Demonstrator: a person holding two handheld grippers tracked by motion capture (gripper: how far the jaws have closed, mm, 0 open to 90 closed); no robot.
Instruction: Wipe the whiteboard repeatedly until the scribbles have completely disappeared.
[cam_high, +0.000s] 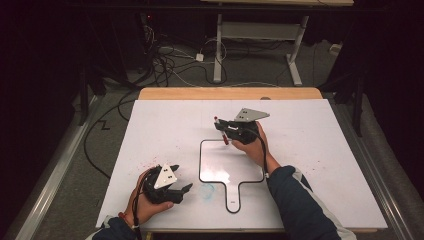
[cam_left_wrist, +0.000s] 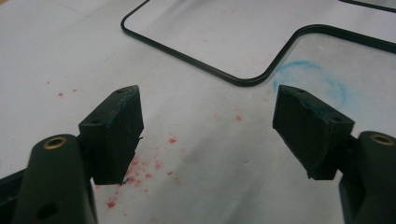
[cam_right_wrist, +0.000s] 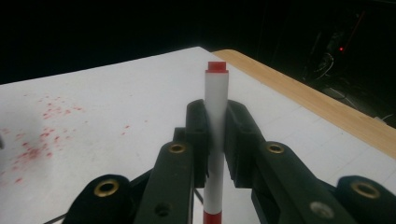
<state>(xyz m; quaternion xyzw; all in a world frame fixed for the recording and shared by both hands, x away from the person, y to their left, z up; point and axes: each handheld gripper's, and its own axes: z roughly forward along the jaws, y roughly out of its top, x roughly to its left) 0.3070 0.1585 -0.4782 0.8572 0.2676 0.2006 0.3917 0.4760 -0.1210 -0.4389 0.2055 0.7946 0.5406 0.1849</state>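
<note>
A white marker (cam_right_wrist: 216, 93) with red ends stands upright between the jaws of my right gripper (cam_right_wrist: 216, 135), which is shut on its barrel. In the high view this gripper (cam_high: 221, 127) hovers over the top left corner of a small whiteboard (cam_high: 232, 165) with a black rim and a handle, and the marker (cam_high: 225, 139) points down at it. My left gripper (cam_high: 183, 176) rests near the table's front left, open with nothing in it. Its jaws (cam_left_wrist: 208, 135) stand wide apart over the white sheet, facing the board's rim (cam_left_wrist: 243, 79).
A white sheet (cam_high: 310, 150) with red ink specks (cam_left_wrist: 135, 177) covers the wooden table (cam_high: 230, 93). A faint blue smudge (cam_left_wrist: 313, 79) sits beside the board's handle. Behind the table, cables (cam_high: 165, 65) lie on the floor near another table's legs (cam_high: 218, 55).
</note>
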